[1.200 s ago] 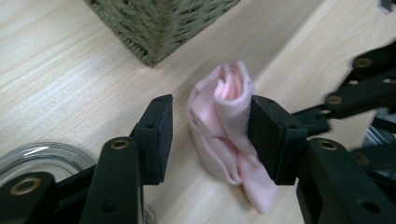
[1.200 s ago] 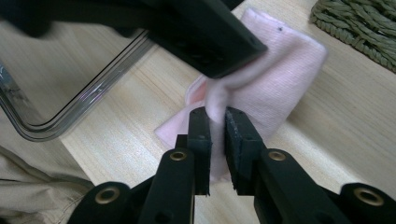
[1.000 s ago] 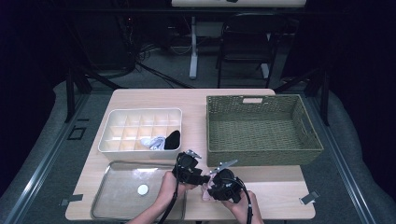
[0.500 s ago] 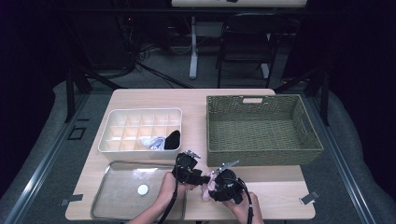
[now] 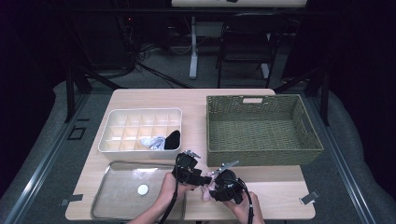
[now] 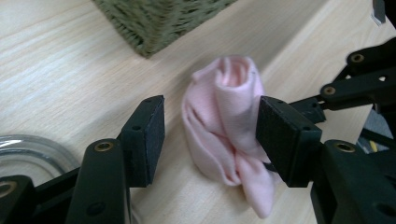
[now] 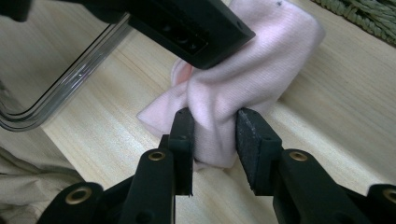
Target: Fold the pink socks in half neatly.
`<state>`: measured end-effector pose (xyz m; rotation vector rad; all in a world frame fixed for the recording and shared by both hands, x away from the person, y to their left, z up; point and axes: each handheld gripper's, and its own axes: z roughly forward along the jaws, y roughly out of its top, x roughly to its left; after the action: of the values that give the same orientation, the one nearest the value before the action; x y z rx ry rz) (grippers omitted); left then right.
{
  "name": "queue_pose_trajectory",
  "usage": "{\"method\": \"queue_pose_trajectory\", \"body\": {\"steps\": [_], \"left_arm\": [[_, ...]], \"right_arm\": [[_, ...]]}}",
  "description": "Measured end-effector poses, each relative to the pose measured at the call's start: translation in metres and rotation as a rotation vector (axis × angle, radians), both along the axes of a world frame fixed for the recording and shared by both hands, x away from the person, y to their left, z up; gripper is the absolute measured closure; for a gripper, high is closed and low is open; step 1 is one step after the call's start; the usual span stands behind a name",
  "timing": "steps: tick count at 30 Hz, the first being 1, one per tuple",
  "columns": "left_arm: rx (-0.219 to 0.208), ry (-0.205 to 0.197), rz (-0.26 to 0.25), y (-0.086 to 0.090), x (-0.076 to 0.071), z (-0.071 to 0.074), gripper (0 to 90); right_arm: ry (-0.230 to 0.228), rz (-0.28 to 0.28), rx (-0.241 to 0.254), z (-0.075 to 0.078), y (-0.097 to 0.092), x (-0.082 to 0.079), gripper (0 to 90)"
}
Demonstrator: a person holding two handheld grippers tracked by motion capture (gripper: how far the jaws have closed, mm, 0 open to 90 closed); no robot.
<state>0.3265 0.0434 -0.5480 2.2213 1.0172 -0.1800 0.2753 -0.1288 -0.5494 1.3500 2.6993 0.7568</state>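
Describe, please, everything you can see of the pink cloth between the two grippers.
The pink cloth is a soft, fine-ribbed knit, rolled into a loose bundle with a loose end trailing. It lies on the wooden table between the clear tray and the green basket. The right gripper pinches one fold; the left gripper, whose jaws have just been opening, straddles it, one pad touching.

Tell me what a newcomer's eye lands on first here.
The pink rolled cloth at the table's near edge, between both grippers: the right gripper pinches its end, while the left gripper, jaws just opening, straddles it. Behind stand a green woven basket and a white divided tray.
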Motion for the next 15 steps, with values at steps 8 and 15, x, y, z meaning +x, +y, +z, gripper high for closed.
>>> {"method": "queue_pose_trajectory", "body": {"steps": [8,15], "left_arm": [[0.024,0.055,-0.022,-0.005,0.001,-0.014,42.3],[0.013,0.065,-0.049,-0.008,-0.002,-0.016,52.2]], "right_arm": [[-0.007,-0.003,0.001,0.0,0.004,-0.001,68.7],[-0.003,0.023,-0.024,0.002,0.002,-0.003,63.3]]}}
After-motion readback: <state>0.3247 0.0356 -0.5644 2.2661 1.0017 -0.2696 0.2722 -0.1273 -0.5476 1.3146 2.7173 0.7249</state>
